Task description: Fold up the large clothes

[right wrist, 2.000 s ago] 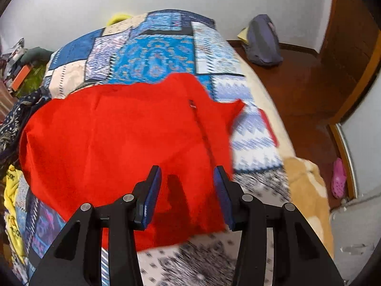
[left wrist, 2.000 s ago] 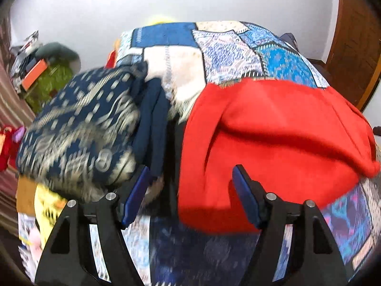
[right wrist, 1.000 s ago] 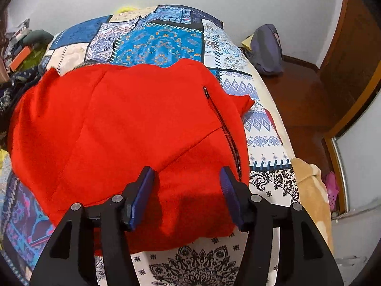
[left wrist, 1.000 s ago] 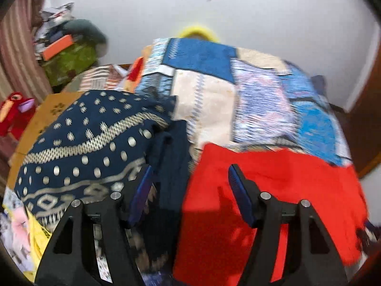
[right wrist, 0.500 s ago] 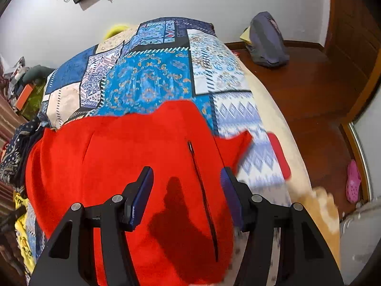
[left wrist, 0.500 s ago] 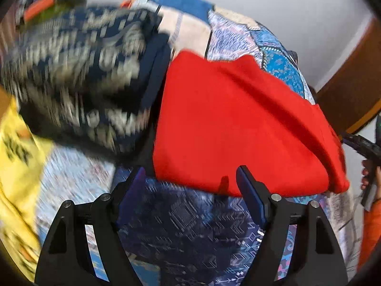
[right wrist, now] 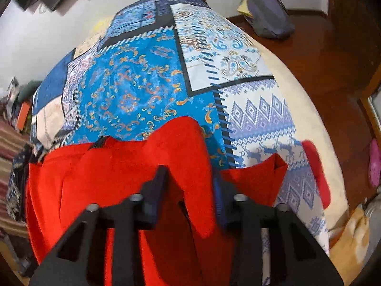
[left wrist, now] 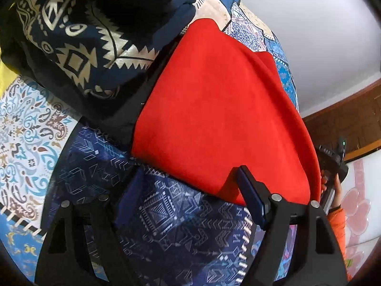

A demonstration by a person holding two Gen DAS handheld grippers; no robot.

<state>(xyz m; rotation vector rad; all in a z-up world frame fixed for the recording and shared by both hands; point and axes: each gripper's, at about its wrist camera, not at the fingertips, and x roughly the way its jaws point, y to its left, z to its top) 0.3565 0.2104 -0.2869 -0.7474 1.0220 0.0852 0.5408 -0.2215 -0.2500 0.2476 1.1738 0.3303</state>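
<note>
A large red garment (left wrist: 214,109) lies spread on the patchwork bed cover (left wrist: 166,214); its zip end (right wrist: 97,144) shows at the far edge. My left gripper (left wrist: 183,190) hangs low over the cover at the garment's near hem. It is open wide, its right fingertip (left wrist: 250,188) overlapping the hem with no cloth between the pads. My right gripper (right wrist: 190,178) sits at the garment's far edge (right wrist: 176,128). Its jaws are closing, and a raised fold of red fabric (right wrist: 188,157) fills the gap between them.
A heap of dark blue patterned cloth (left wrist: 83,35) lies against the garment's left side. A hand with an orange sleeve (left wrist: 335,214) shows at the right. On the wooden floor beyond the bed are a grey bag (right wrist: 269,12) and a pink slipper (right wrist: 375,162).
The left gripper dropped and tilted down to the garment's near hem. The right gripper moved to the far edge and its jaws narrowed onto a fold of red fabric.
</note>
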